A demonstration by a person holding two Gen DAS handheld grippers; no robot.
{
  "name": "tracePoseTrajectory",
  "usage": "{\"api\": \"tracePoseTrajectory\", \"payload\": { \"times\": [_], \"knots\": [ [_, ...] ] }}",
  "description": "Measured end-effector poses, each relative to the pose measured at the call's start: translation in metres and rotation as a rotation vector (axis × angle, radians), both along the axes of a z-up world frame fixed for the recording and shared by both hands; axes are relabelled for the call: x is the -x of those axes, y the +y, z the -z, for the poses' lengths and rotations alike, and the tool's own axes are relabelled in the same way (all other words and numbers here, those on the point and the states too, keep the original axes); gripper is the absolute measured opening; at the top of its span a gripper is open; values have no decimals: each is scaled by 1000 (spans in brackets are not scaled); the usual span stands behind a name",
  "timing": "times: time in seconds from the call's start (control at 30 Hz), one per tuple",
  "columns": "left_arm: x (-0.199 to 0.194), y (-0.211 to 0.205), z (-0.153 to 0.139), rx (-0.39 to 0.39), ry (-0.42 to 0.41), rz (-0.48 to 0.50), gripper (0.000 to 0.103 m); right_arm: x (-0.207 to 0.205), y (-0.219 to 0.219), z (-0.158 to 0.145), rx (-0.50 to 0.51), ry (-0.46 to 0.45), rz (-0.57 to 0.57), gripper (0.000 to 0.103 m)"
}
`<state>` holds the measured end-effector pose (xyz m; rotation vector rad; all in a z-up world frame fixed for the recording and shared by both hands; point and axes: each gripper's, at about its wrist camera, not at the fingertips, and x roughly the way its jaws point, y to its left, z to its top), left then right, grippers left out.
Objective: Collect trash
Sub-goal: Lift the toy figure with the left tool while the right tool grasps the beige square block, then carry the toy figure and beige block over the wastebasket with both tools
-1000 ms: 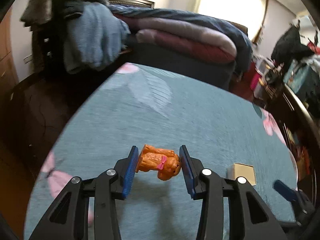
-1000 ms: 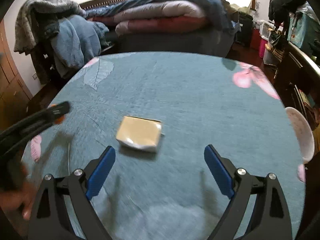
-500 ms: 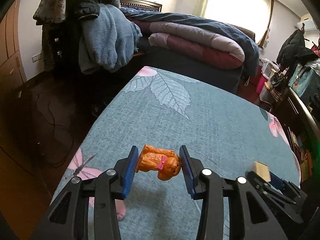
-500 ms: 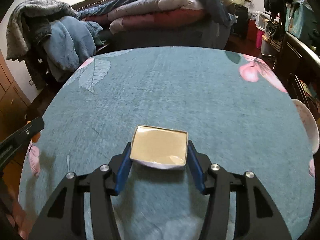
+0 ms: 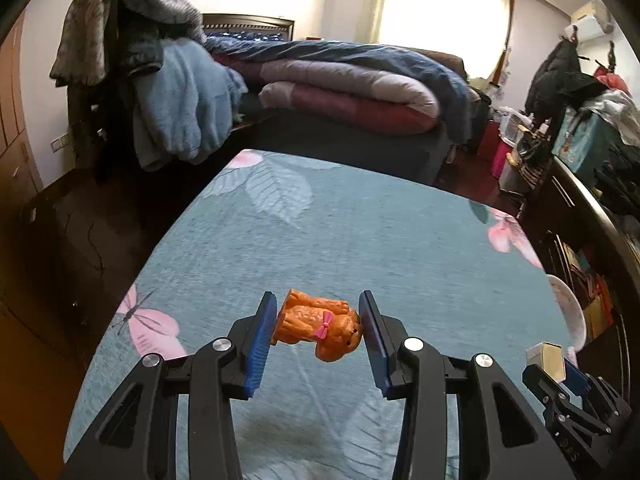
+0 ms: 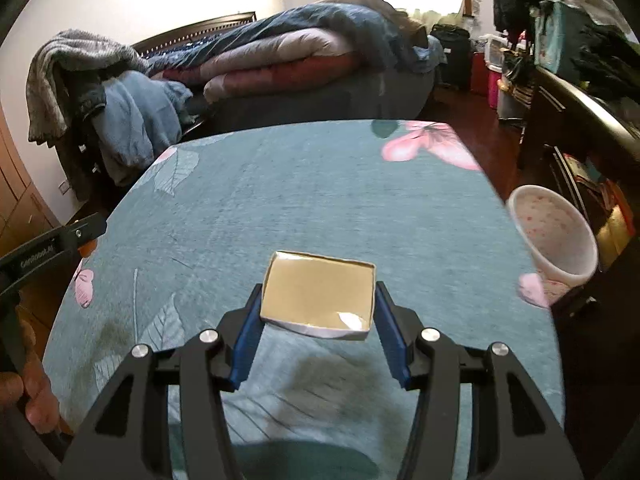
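An orange toy dog [image 5: 318, 330] with a pink bow lies sideways between the blue pads of my left gripper [image 5: 318, 338], which is shut on it and holds it above the teal table. My right gripper [image 6: 316, 312] is shut on a small tan cardboard box [image 6: 318, 294], also lifted off the cloth. In the left wrist view the box [image 5: 546, 358] and the right gripper [image 5: 560, 380] show at the lower right. In the right wrist view the left gripper's arm [image 6: 52, 248] reaches in from the left edge, a hand [image 6: 28, 396] below it.
The table [image 6: 320, 184] wears a teal cloth with leaf and pink flower prints. A white pink-dotted bin [image 6: 554, 236] stands just past its right edge, next to a dark shelf unit [image 6: 584, 152]. Beyond the far edge lies a bed with folded quilts [image 5: 344, 88] and a chair piled with clothes [image 5: 160, 92].
My right gripper closed on the cardboard box and lifted it. Both grippers have risen and shifted over the table; the bin has come into view at the right.
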<state>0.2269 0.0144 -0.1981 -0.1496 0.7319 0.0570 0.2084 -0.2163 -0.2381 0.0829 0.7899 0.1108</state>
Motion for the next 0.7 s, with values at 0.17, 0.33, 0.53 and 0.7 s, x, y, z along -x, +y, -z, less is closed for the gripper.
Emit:
{"api": "tracePoseTrajectory", "payload": {
  "times": [0.17, 0.33, 0.53, 0.7],
  "knots": [
    [8, -28, -11, -15, -24, 40, 43, 22, -25, -8, 1, -29, 22, 53],
    [10, -58, -19, -34, -36, 83, 43, 32, -47, -11, -19, -42, 41, 53],
    [3, -99, -24, -58, -47, 140, 43, 34, -83, -11, -47, -54, 86, 54],
    [-8, -138, -25, -58, -54, 205, 43, 33, -114, -10, -51, -66, 132, 54]
  ]
}}
